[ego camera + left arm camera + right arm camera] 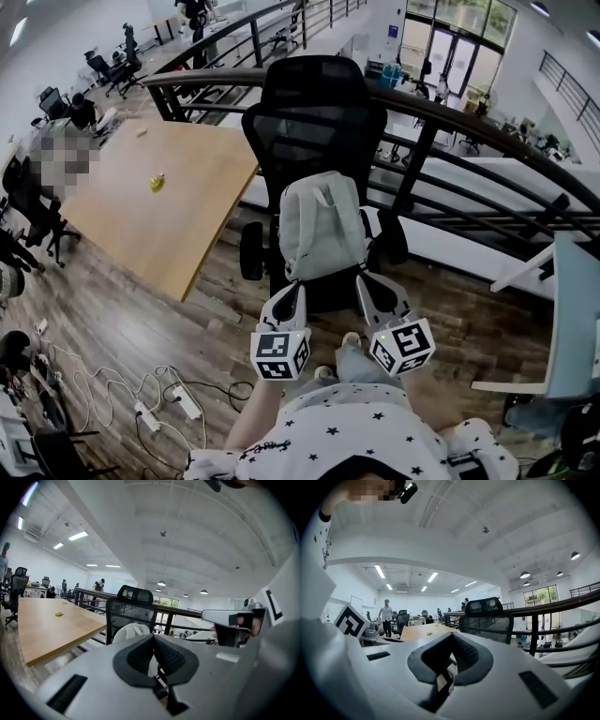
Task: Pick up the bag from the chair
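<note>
A light grey backpack (pixel 322 225) stands upright on the seat of a black mesh office chair (pixel 319 112), leaning on its backrest. My left gripper (pixel 293 289) is just in front of the bag's lower left corner, and my right gripper (pixel 365 278) is at its lower right corner. Both point at the bag, jaws shut with nothing between them. In the left gripper view the bag (pixel 131 631) rises just beyond the shut left gripper (pixel 153 637), in front of the chair back (pixel 129 613). In the right gripper view the shut right gripper (pixel 452 635) hides the bag; only the chair (pixel 487 620) shows.
A wooden table (pixel 159 197) with a small yellow item (pixel 157 183) stands left of the chair. A black railing (pixel 450 122) runs behind the chair. Cables and power strips (pixel 159 403) lie on the floor at lower left. A white desk (pixel 572 319) is at right.
</note>
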`<state>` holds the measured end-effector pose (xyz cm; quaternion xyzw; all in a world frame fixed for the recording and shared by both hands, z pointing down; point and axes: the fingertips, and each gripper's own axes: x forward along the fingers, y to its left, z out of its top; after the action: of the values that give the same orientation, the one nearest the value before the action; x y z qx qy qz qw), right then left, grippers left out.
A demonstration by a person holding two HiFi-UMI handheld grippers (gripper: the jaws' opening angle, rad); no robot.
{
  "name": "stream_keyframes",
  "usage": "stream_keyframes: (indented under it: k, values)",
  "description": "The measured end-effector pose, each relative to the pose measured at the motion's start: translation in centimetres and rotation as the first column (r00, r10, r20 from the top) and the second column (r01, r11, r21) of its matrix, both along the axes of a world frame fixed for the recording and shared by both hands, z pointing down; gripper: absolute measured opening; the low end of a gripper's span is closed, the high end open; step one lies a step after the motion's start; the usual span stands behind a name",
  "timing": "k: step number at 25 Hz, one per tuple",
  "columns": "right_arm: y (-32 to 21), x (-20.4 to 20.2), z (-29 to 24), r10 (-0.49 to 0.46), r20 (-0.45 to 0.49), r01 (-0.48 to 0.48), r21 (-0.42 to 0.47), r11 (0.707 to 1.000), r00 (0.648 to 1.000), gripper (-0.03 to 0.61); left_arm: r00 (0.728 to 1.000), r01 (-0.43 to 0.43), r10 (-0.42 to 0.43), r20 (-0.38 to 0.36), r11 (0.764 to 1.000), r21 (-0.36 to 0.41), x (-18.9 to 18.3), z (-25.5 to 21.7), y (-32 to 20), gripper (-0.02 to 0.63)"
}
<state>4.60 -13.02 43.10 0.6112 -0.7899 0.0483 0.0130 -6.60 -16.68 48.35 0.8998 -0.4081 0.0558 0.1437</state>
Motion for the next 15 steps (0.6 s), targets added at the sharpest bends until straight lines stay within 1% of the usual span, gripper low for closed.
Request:
stream_keyframes:
  k: [4, 9, 15]
  values:
    - [-2.4, 0.7, 0.5, -0.009, -0.002, 0.009, -0.006, 1.000, 1.000, -0.006, 1.000, 0.015, -0.015, 0.002, 1.000, -0.005, 0.2, 0.3, -1.9, 0.009]
    - [-7.5, 2.4, 0.7, -0.037, 0.004, 0.037, 0.005, 0.999, 0.999, -0.006, 0.998, 0.054, -0.054, 0.011, 0.999, 0.006, 1.1, 0.4, -6.1, 0.009]
    - [-14.7, 6.2, 0.4, -0.082, -0.047, 0.083, 0.010, 0.997, 0.996, -0.006, 0.995, 0.100, -0.100, -0.001, 0.995, -0.011, 4.3, -0.1, -12.8, 0.009]
